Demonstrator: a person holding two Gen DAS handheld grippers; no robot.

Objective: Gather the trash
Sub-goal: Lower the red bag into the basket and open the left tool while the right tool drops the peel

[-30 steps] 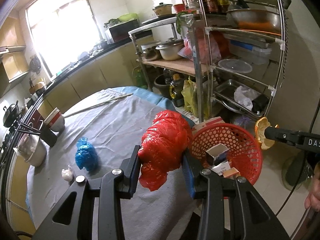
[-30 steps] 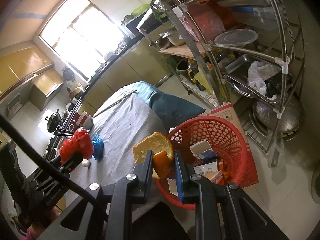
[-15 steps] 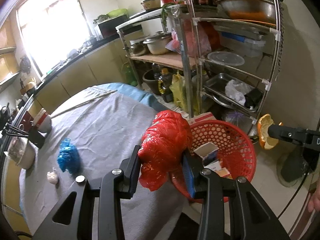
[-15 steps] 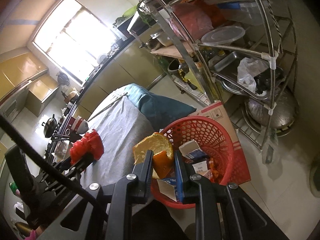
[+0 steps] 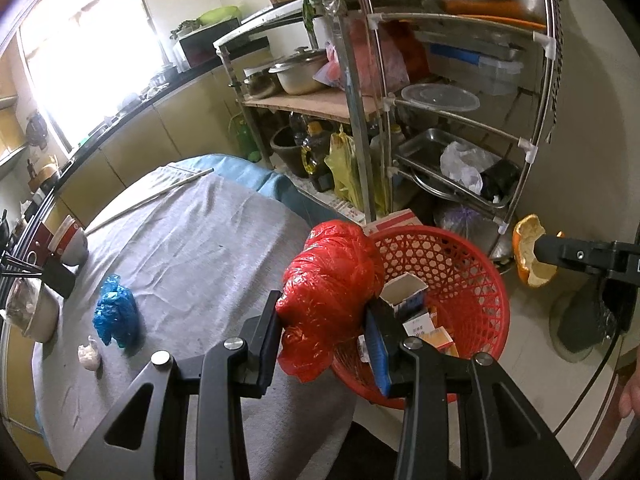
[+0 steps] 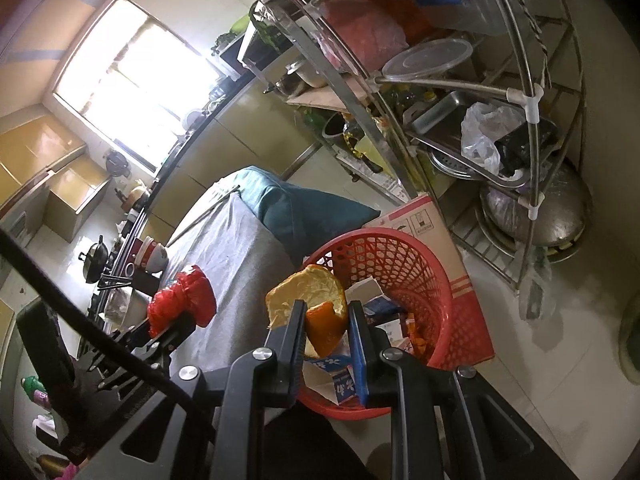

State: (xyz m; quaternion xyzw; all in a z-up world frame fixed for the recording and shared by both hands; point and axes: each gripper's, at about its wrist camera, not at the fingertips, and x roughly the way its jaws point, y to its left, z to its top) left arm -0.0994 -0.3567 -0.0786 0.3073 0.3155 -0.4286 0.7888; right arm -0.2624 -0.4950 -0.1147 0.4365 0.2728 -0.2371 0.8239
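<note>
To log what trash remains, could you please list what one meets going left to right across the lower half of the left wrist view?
White crumpled scrap → blue plastic bag → red plastic bag held in the left gripper → red basket → orange peel held in the right gripper.

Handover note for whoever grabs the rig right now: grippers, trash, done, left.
Left gripper: shut on the red plastic bag, held near the rim of the red basket, not yet dropped.
Right gripper: shut on the orange peel, held at the basket rim.
Done: cartons and paper scraps already lie in the basket.
Left: release both items into the basket, then fetch the blue plastic bag and the small white wad from the grey tablecloth.
</note>
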